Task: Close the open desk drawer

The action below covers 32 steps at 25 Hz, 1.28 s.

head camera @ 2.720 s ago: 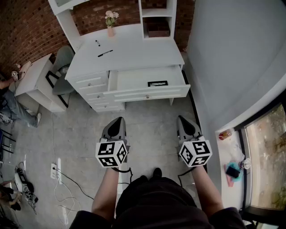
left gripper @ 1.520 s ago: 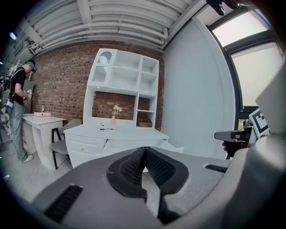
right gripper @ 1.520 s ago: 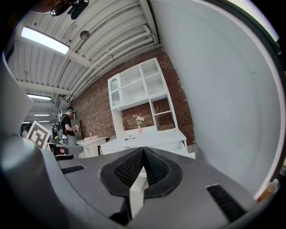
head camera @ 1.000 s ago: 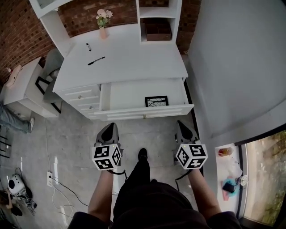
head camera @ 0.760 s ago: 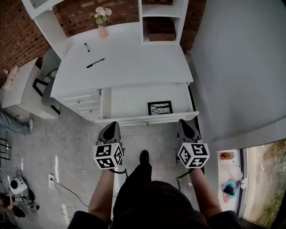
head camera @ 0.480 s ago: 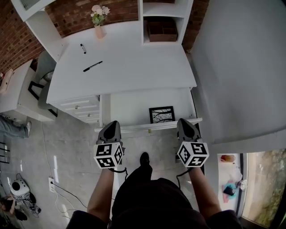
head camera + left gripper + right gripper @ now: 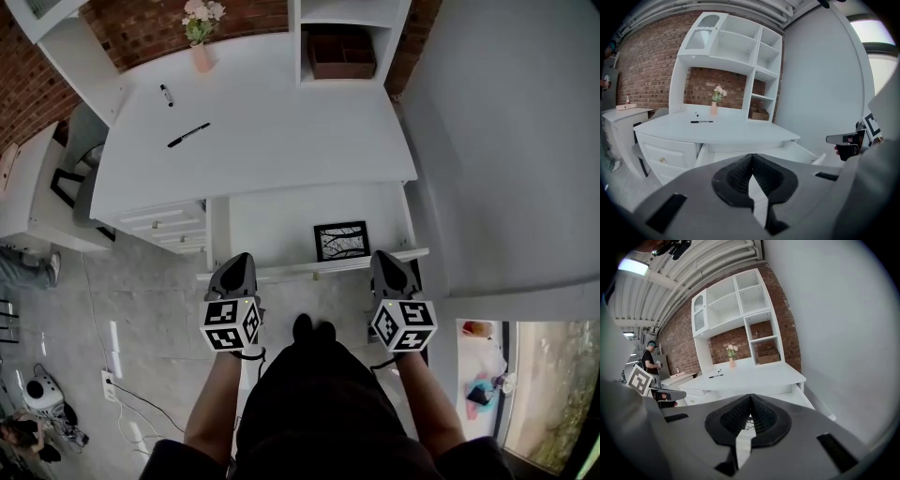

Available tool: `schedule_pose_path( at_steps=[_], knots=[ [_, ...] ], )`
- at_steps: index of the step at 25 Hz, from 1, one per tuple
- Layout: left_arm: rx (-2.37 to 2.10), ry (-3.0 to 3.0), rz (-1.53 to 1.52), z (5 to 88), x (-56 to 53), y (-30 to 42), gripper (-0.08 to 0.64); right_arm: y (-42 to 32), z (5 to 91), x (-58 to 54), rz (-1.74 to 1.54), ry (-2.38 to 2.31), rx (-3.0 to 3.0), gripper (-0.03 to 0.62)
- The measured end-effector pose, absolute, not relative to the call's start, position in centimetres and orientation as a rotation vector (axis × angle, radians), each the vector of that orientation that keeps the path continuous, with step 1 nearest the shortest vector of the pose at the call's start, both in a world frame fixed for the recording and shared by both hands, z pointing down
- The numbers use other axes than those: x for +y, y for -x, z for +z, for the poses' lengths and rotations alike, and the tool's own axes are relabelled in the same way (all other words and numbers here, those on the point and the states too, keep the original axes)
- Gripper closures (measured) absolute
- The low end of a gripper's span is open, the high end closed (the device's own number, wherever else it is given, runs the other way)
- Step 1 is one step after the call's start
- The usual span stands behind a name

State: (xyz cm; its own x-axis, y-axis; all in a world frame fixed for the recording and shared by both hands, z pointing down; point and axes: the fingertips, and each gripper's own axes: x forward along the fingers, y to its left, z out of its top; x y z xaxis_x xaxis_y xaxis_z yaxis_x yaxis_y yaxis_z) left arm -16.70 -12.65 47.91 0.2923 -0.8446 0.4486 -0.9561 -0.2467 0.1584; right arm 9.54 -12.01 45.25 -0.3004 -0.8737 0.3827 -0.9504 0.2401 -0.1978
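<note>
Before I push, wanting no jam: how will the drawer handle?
The drawer is wide, so a push at one end may skew it; pushing both ends looks safer. It shows only a flat picture, so it is probably light. The picture might slide.

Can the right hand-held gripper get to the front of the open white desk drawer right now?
Probably yes. The right hand-held gripper sits just at the white drawer front, near its right end, with nothing between them. Its jaws are together, which suits a push. Contact can't be confirmed.
</note>
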Motion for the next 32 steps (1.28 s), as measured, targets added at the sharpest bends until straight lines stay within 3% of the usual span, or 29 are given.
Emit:
schedule_pose_path(
  at_steps=[17,32],
  knots=[
    [-1.593,-1.964,0.518,55.0,-6.7,15.9,0.551,-10.5,53.9,-8.4,0.752,-1.539,-2.2,0.588],
    [-1.571,-1.856,0.521,59.2,-7.9,16.9,0.551,-9.6,58.3,-10.0,0.813,-1.483,-2.122,0.588]
  ],
)
